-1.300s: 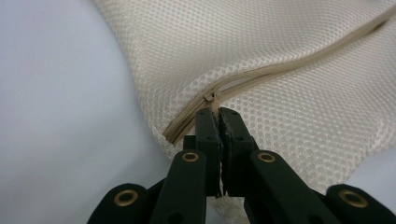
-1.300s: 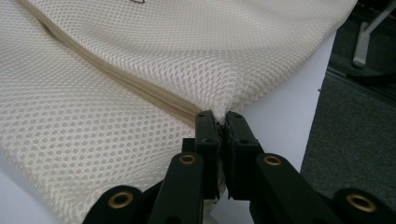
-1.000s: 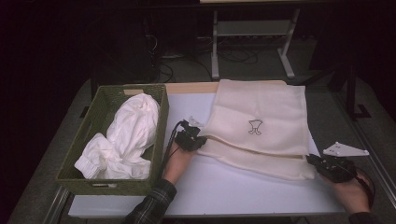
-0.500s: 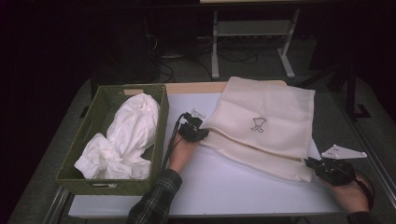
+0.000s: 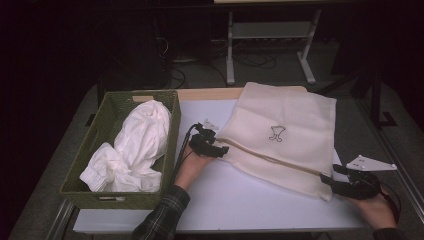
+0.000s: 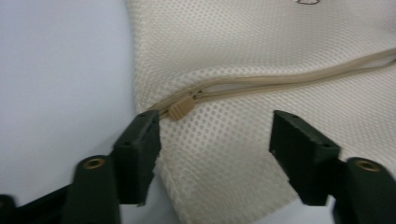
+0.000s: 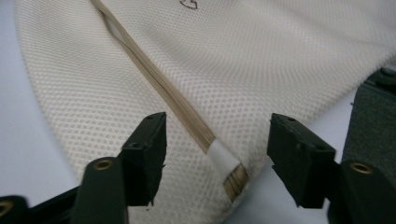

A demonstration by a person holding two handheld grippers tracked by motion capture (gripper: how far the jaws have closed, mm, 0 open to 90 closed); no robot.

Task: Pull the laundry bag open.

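The mesh laundry bag (image 5: 287,132) lies flat on the white surface (image 5: 240,200), spread from its far edge toward the near right corner, a little askew. It is soft, light honeycomb netting in cream, limp and likely to sag and slide when lifted, so it wants holding at two points. Best holds are the stiffer parts: the tan zipper (image 6: 299,79) that runs along its near side, the small plastic zipper pull (image 6: 181,107) at the left end, and the taped zipper end (image 7: 226,163) at the right.

The left gripper (image 5: 220,149) has just let go: its fingers (image 6: 140,149) stand apart astride the bag's corner, pressing nothing. The right gripper (image 5: 332,181) has likewise just spread, fingers (image 7: 147,151) either side of the zipper end.

The green woven basket (image 5: 75,182) on the left side holds what seems to be crumpled white clothing (image 5: 135,145).
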